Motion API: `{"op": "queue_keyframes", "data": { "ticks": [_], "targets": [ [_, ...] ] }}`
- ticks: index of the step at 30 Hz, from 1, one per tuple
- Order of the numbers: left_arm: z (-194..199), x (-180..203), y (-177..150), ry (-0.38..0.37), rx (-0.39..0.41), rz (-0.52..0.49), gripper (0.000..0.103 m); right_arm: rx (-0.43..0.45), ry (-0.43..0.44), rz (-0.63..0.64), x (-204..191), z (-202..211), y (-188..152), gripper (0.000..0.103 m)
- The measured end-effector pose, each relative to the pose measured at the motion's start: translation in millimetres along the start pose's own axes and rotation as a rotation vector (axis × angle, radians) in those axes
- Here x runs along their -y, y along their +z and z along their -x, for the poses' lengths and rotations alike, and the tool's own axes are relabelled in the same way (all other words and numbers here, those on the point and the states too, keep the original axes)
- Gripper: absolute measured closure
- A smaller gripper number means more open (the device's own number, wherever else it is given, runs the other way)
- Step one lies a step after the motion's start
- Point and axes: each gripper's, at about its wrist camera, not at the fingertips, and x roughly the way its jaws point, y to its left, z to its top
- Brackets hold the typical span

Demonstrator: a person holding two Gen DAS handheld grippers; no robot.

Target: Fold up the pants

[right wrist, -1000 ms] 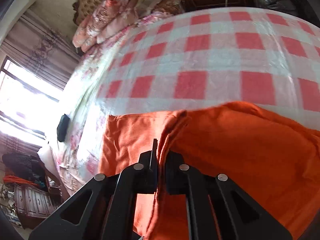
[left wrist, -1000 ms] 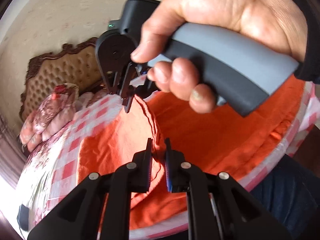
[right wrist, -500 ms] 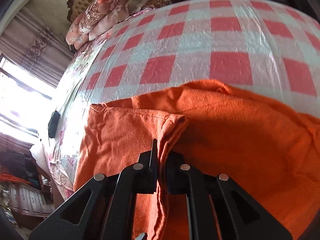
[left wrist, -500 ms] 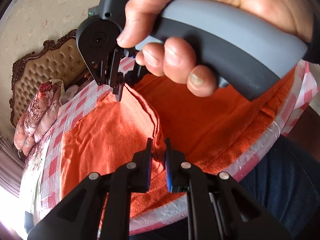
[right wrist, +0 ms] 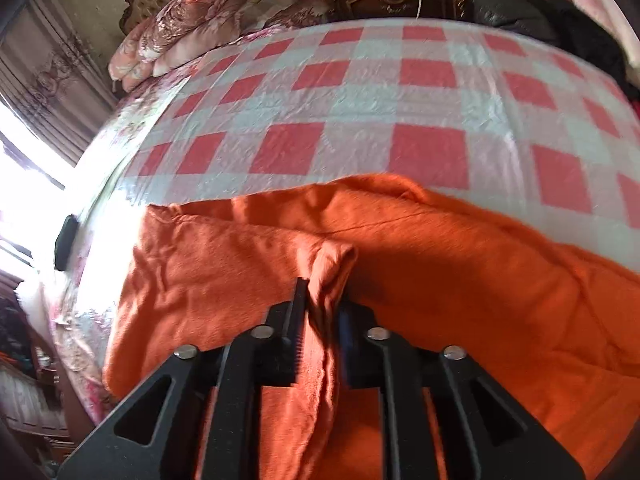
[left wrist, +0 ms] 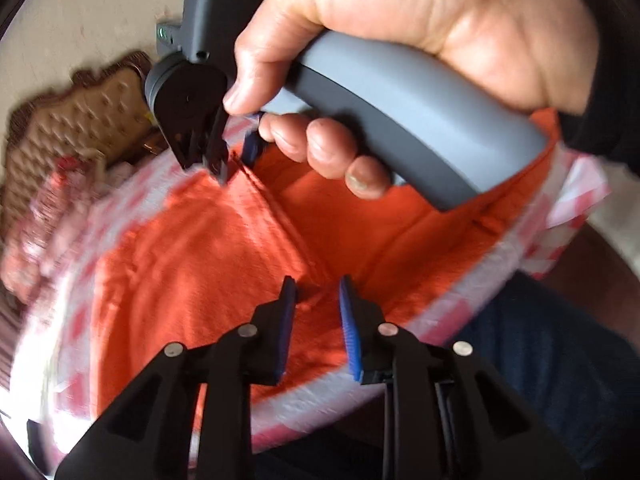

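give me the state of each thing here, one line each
orange pants: lying on the bed, partly folded, one edge bunched up
left gripper: jaws opening, pants fold between them
right gripper: jaws opening, bunched pants edge between them
checkered sheet: spread over the bed, wrinkled

Headboard (left wrist: pixel 80 120), pillows (left wrist: pixel 52 208) blurred; pants (right wrist: pixel 520 320) cut off.

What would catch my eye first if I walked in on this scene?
The bright orange pants spread across the near edge of a red-and-white checked bed cover. Next, a hand gripping a grey-handled claw above the cloth, its jaws opening around a fold. At the bed's far end sit floral pillows.
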Motion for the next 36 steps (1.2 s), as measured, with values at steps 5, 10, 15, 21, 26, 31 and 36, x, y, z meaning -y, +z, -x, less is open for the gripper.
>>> {"op": "queue_keyframes", "data": {
  "ticks": [5,10,15,21,26,31,36],
  "targets": [
    [53.5,-47.6,-22.3,-0.114,0.089,0.221,0.065,0.183,-0.159,0.003,6.0,58.7,-21.9,0.071],
    [72.1,-159.2,-58.6,0.02,0.144,0.631,0.088,0.248,-0.156,0.111,-40.0,74.5,-83.5,0.071],
    [19.6,-199.4,-87.6,-0.006,-0.012,0.663,0.091,0.18,-0.176,0.155,-71.4,39.7,-126.6,0.071],
    [18.2,-209.3,-96.4,0.065,-0.01,0.641,0.077,0.176,-0.246,0.207,-77.5,30.9,-143.3,0.068],
    [5.4,-224.9,-55.6,0.085,0.016,0.544,0.067,0.186,-0.225,0.177,-69.0,31.5,-146.0,0.06],
    [-59.1,-243.8,-26.2,0.034,-0.165,0.544,0.089,0.171,-0.216,0.16,-63.0,30.2,-144.1,0.051],
    [-70.4,-257.1,-21.0,0.05,-0.201,0.569,0.09,0.177,-0.218,0.146,-58.5,30.1,-144.6,0.045]
  ]
}}
